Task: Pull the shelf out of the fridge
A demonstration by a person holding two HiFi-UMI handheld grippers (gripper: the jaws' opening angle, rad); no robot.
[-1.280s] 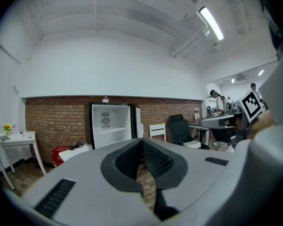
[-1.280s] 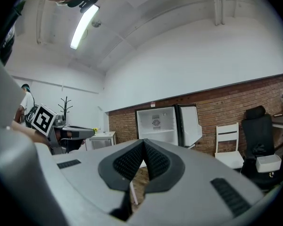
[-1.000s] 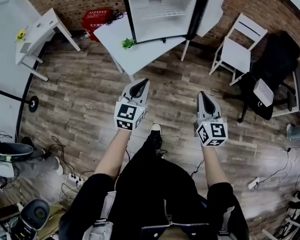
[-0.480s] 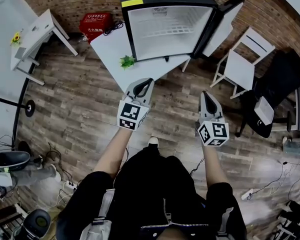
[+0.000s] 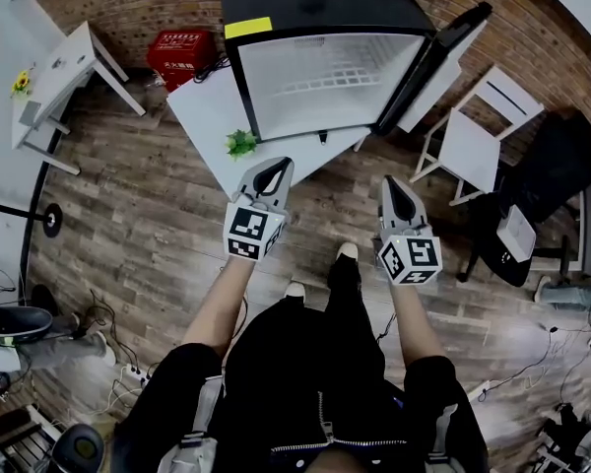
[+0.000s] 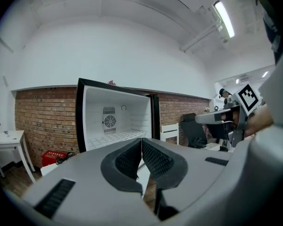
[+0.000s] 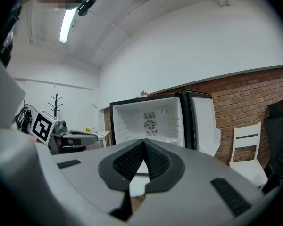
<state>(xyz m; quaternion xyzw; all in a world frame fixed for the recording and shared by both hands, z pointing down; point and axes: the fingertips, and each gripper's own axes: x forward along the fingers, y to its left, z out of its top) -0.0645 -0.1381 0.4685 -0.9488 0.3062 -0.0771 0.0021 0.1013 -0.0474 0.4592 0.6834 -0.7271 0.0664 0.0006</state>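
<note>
Black jacket [image 5: 305,363] with central zip [image 5: 321,417]

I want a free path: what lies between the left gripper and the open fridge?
Head view: only the front strip of the white table lies between left gripper and fridge; a small green plant stands slightly left of that line.

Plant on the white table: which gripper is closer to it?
Left. The left gripper is just right of the plant, slightly nearer the person; the right gripper is much farther right.
</note>
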